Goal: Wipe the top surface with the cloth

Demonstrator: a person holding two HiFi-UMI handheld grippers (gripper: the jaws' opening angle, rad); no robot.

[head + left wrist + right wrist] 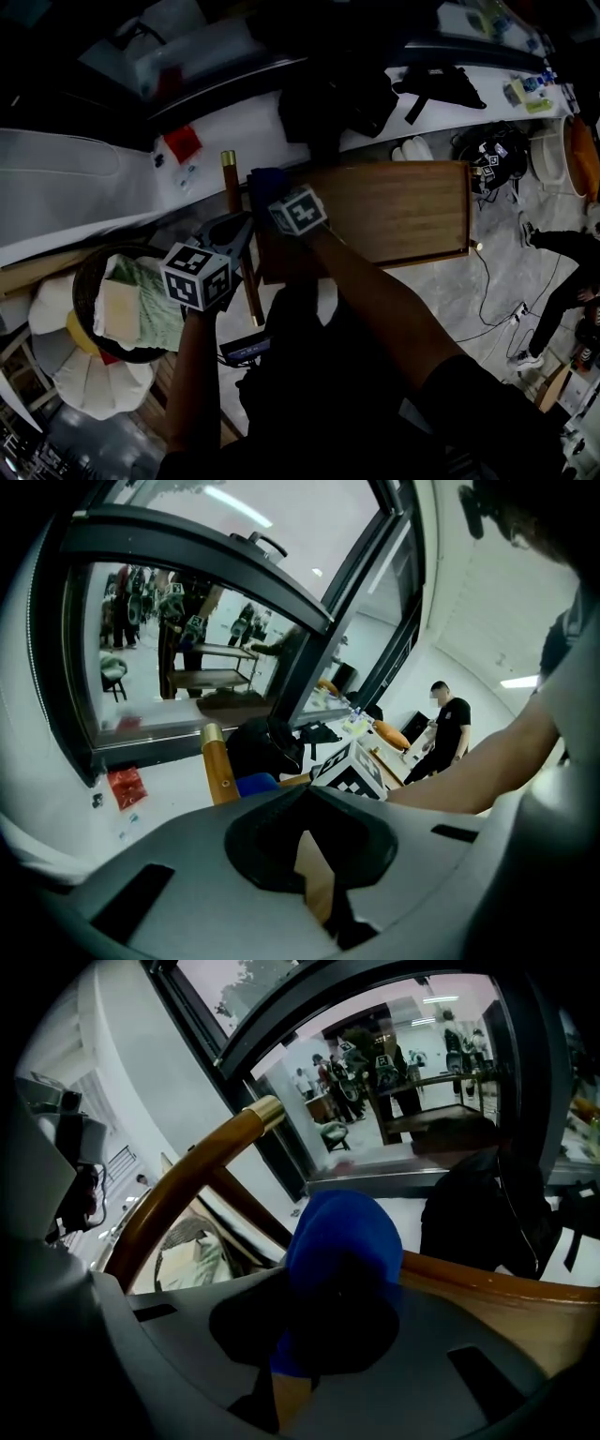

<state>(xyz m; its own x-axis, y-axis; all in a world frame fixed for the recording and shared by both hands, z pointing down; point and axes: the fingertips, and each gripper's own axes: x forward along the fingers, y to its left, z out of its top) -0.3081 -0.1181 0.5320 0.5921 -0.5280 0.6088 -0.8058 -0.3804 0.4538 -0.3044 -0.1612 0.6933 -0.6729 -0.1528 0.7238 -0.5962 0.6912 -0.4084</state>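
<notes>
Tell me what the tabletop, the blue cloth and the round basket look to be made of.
Tabletop: wood, perhaps bamboo; brown with fine parallel grain, smooth low sheen.
Blue cloth: soft matte fabric; it bunches in rounded folds in the right gripper.
Basket: looks woven, wicker or wire; dark open-weave wall, too dim to say which.

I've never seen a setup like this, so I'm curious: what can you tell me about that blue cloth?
The cloth is plain deep blue and looks like soft fabric. It is bunched into a rounded wad, not spread flat. The right gripper has its jaws shut on the lower part, and the rest bulges out beyond them. In the head view it sits at the far left corner of the wooden top. Whether it presses on the wood is unclear.
</notes>
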